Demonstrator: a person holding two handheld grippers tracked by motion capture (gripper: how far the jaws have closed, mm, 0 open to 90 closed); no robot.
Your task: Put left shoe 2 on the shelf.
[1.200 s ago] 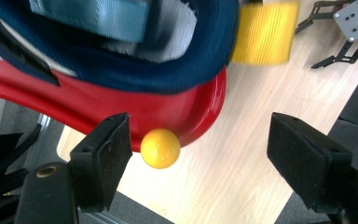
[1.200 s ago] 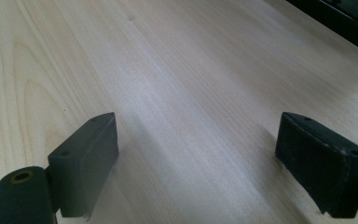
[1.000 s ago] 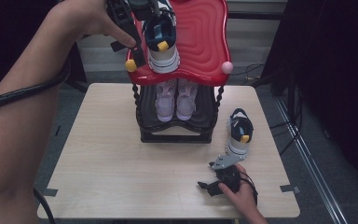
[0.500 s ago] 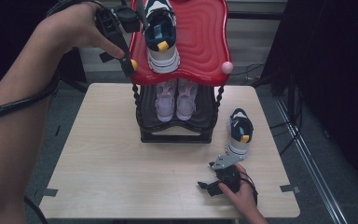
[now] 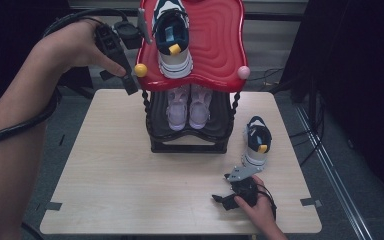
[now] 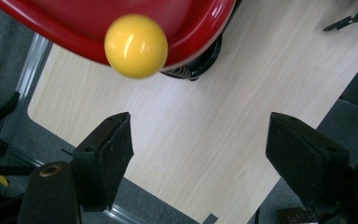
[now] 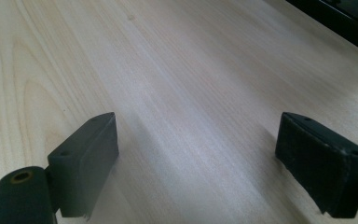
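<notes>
Left gripper (image 5: 130, 87) lowered beside red shelf (image 5: 215, 45) | wooden table (image 5: 115, 170) | dark room

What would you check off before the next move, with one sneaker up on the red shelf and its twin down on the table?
1. Left gripper jaws open and empty: ok.
2. Right gripper jaws open and empty: ok.
3. Sneaker on the red top shelf sits flat, toe toward the front: ok.
4. Second sneaker upright on the table, near the right gripper: ok.
5. Free space on the red top shelf beside the first sneaker: ok.
6. Rack steadiness: cannot tell.
</notes>
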